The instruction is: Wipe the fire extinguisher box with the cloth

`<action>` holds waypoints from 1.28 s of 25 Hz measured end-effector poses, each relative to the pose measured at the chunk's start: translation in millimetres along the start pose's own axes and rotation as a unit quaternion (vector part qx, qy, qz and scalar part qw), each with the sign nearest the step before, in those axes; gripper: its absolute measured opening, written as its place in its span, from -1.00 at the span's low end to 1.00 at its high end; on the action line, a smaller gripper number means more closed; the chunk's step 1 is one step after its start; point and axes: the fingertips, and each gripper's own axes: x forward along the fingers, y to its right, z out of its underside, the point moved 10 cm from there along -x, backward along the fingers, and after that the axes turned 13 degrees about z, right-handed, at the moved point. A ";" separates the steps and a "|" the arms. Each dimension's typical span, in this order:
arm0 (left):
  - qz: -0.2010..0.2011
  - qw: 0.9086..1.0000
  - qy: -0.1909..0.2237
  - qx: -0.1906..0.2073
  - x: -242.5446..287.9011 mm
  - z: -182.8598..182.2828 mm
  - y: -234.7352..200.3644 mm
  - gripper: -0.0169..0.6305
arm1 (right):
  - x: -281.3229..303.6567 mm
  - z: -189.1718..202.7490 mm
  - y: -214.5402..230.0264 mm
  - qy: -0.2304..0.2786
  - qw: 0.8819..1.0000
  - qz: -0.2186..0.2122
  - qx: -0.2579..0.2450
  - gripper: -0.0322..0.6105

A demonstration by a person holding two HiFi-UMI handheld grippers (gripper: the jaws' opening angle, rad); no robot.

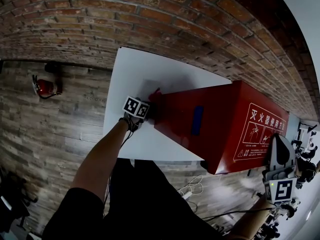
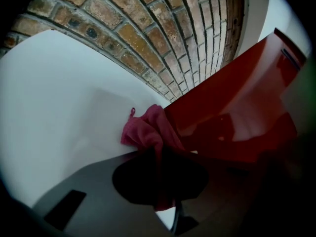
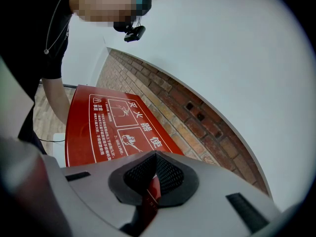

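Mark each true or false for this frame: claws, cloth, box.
1. The left claw grips the cloth. True.
2. The cloth is blue. False: it is pink.
3. The right claw is shut with nothing in it. True.
4. The cloth is on the printed face of the box. False: it is at the plain end of the box, away from the print.
5. An extinguisher sits on the floor by the brick wall. True.
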 end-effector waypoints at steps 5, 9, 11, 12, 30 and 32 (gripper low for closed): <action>0.007 1.000 -0.008 -0.001 -2.3 21.8 6.7 -0.79 | 0.9 -1.5 0.0 0.000 1.000 0.006 -0.003 -0.85; 0.012 1.000 -0.008 -0.004 -4.4 35.8 11.7 -0.79 | 0.2 -1.6 -0.5 -0.001 1.000 0.007 -0.006 -0.85; 0.013 1.000 -0.012 -0.006 -5.1 41.4 13.3 -0.79 | 0.5 -2.7 -1.9 0.001 1.000 0.004 -0.001 -0.85; 0.014 1.000 -0.015 -0.008 -5.2 44.2 14.1 -0.79 | 0.7 -3.3 -2.9 0.003 1.000 0.000 0.004 -0.85; 0.018 0.999 0.010 -0.030 -10.0 66.5 26.9 -0.79 | -2.6 2.2 -1.1 -0.008 1.000 0.000 -0.002 -0.85; 0.021 0.999 0.013 -0.028 -11.4 66.2 30.5 -0.79 | -2.3 2.2 -1.3 -0.002 1.000 -0.003 0.000 -0.85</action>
